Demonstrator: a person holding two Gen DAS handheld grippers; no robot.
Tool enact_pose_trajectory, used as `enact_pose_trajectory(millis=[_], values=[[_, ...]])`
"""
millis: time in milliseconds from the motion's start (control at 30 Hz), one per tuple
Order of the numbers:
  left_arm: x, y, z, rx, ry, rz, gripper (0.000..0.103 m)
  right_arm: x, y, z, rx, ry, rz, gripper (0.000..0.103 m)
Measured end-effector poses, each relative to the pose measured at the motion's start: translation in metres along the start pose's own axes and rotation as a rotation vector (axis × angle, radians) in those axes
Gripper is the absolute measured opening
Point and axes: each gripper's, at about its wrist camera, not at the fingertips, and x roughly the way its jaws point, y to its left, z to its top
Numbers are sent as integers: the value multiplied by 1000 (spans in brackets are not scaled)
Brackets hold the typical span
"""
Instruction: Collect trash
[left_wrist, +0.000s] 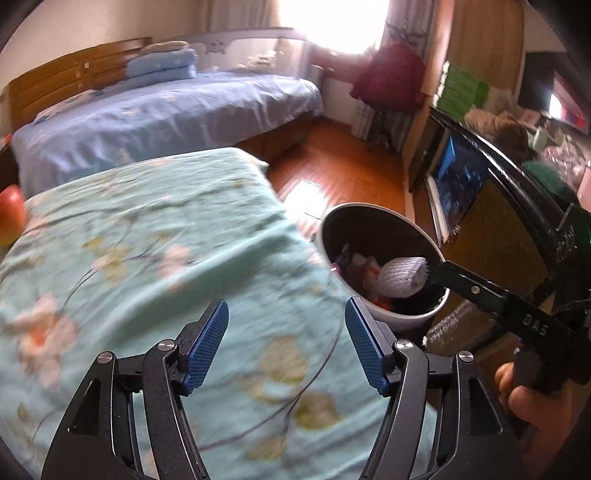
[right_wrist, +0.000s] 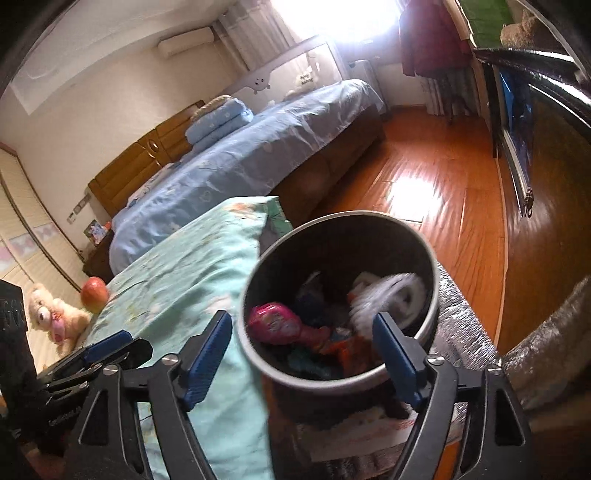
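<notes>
Two beds fill most of what we see, the nearer one under a mint-green floral bedsheet (left_wrist: 155, 266). Beside its edge stands our round dark-lined trash bin with a pale rim (right_wrist: 435, 291), already holding wrappers. A white foam mesh fruit sleeve (left_wrist: 400, 277) sits over the bin's mouth against the tip of our right gripper (right_wrist: 303, 354), whose jaws stand wide apart with nothing pressed between the pads; blur hides whether the sleeve has dropped clear. If it clings to a finger, pulling back could drag it onto the floor. Our left gripper (left_wrist: 286, 343) hangs open and empty over the sheet. A red-yellow apple (right_wrist: 95, 294) sits close to the mattress edge; we judge a tug on the sheet might roll it off.
</notes>
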Motion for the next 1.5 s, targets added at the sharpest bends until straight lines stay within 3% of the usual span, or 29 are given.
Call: enact_pose_trajectory(millis=[333,567,700,800,1033,1500], values=[[-54,44,-44,-71,-89,100,68,-32,56,-33,-99,-90,32,88],[-94,64,-54,-129,-193,166,70,-51,89,-38,-208,-133,29,97],[-119,65,-58,-139,-292,227,94,-71,104,-36,-256,-222,22,103],[-129,66,-66,-133,-354,280,98,-76,110,-40,-278,-269,2,103],[-126,68,-81,-117,-373,331,99,-64,106,-58,-278,-319,-23,103],[-134,64,-85,-93,-417,378,99,-63,118,-74,-349,-337,-33,103]])
